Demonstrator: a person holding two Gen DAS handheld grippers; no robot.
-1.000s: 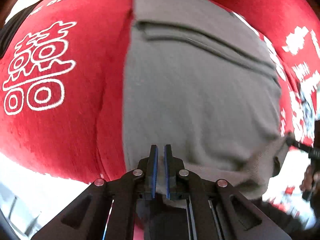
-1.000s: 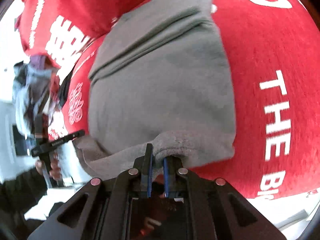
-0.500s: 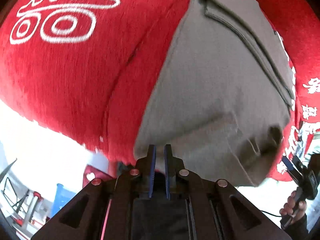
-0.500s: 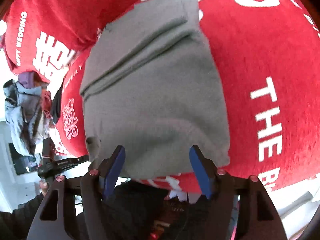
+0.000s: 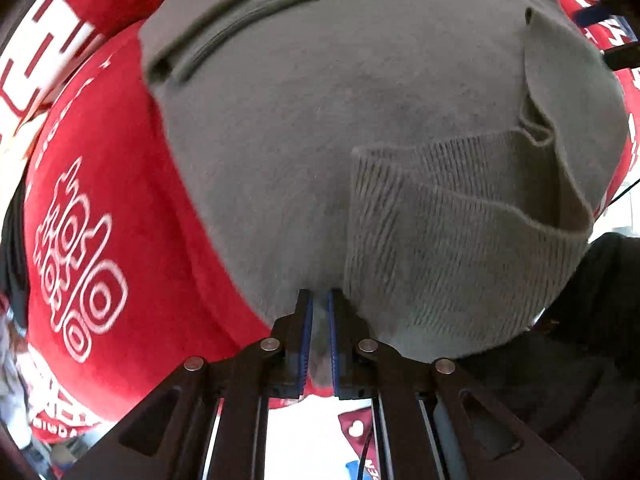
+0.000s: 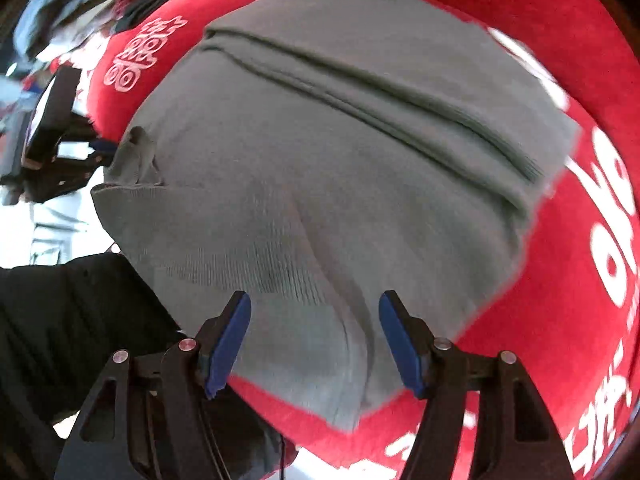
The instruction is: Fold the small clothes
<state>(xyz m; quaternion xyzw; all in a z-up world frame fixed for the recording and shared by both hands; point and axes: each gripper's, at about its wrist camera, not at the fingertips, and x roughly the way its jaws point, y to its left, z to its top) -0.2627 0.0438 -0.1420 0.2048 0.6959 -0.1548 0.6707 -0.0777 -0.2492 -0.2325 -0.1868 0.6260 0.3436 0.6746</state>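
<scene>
A grey knit garment (image 5: 320, 140) lies folded on a red cloth (image 5: 120, 200) printed with white characters. Its ribbed hem (image 5: 440, 240) is turned over at the near right corner. My left gripper (image 5: 318, 308) points straight down at the near edge, shut on a pinch of the grey fabric. In the right wrist view the garment (image 6: 320, 160) fills the middle. My right gripper (image 6: 314, 312) stands open just above its near edge, the fabric between the blue pads (image 6: 230, 336) but untouched. The left gripper (image 6: 98, 156) shows at the garment's left corner.
The red cloth (image 6: 560, 320) ends just behind both grippers, with white floor below. A person's dark clothing (image 6: 60, 320) is at the lower left, and also in the left wrist view (image 5: 592, 320). A heap of other clothes (image 6: 60, 0) lies at the far left.
My right gripper let go of the grey hem and opened wide. Both views have rolled round. My left gripper came closer to the garment, and grey fabric now sits between its pads.
</scene>
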